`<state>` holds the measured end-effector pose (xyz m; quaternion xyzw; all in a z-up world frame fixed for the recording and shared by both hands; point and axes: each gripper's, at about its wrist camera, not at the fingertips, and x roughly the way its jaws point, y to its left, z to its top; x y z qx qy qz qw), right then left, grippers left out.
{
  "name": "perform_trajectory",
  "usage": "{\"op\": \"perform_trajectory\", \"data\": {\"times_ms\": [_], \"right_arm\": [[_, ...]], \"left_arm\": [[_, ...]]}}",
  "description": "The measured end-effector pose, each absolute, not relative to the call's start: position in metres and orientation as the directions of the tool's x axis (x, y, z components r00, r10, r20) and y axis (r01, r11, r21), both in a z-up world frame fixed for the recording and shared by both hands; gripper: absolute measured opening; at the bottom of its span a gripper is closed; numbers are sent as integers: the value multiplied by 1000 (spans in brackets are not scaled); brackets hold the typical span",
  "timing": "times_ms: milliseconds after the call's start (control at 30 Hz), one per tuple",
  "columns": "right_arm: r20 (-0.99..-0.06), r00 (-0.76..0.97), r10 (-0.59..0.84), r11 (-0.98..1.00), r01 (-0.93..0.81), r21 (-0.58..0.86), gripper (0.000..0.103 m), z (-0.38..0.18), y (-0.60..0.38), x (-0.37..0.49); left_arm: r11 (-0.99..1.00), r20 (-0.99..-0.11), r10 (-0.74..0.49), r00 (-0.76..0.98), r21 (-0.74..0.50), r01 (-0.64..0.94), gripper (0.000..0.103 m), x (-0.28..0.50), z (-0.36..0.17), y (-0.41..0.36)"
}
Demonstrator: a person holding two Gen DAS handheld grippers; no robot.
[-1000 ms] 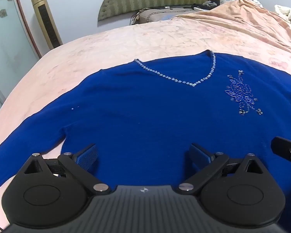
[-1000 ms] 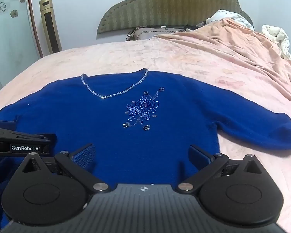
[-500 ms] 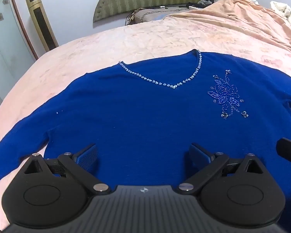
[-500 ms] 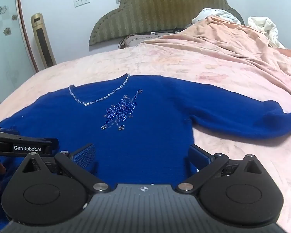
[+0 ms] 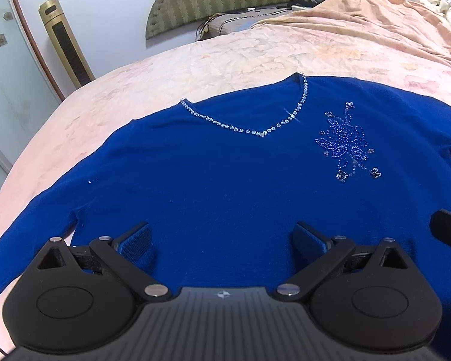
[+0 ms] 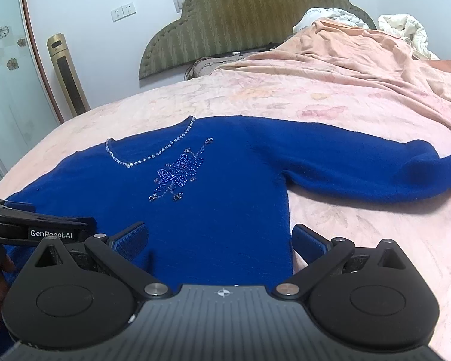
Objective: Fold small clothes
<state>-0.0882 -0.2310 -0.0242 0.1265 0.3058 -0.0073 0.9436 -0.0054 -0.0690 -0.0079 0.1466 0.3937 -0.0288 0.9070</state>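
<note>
We hover both tools over the royal-blue knit sweater with the beaded neckline (image 5: 225, 186), spread flat, front up, on the wrinkled peach-pink bedspread (image 5: 195, 60). Our left gripper (image 5: 222, 240) gapes wide, empty; our right gripper (image 6: 219, 240) too, straddling the sweater's side seam. We risk pinching bedspread along with knit, or snagging beads. Beyond us: an olive padded headboard (image 6: 240, 15) and a gold tower fan (image 6: 67, 78).

A royal-blue sweater (image 5: 225, 186) with a rhinestone V-neckline (image 5: 255, 126) and beaded flower (image 5: 345, 147) lies flat across a pink bedspread (image 5: 195, 63); the left gripper (image 5: 222, 240), jaws spread wide, hovers at lower centre over its hem.
</note>
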Motion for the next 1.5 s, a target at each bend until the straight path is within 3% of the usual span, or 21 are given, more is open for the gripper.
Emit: {"op": "perform_trajectory", "data": {"times_ms": [467, 1500], "right_arm": [[-615, 789, 5, 992, 76, 105, 103, -43, -214, -75], [-619, 784, -37, 996, 81, 42, 103, -50, -208, -76]], "left_arm": [[955, -729, 84, 680, 254, 155, 101, 0, -12, -71], [966, -734, 80, 674, 223, 128, 101, 7, -14, -54]]}}
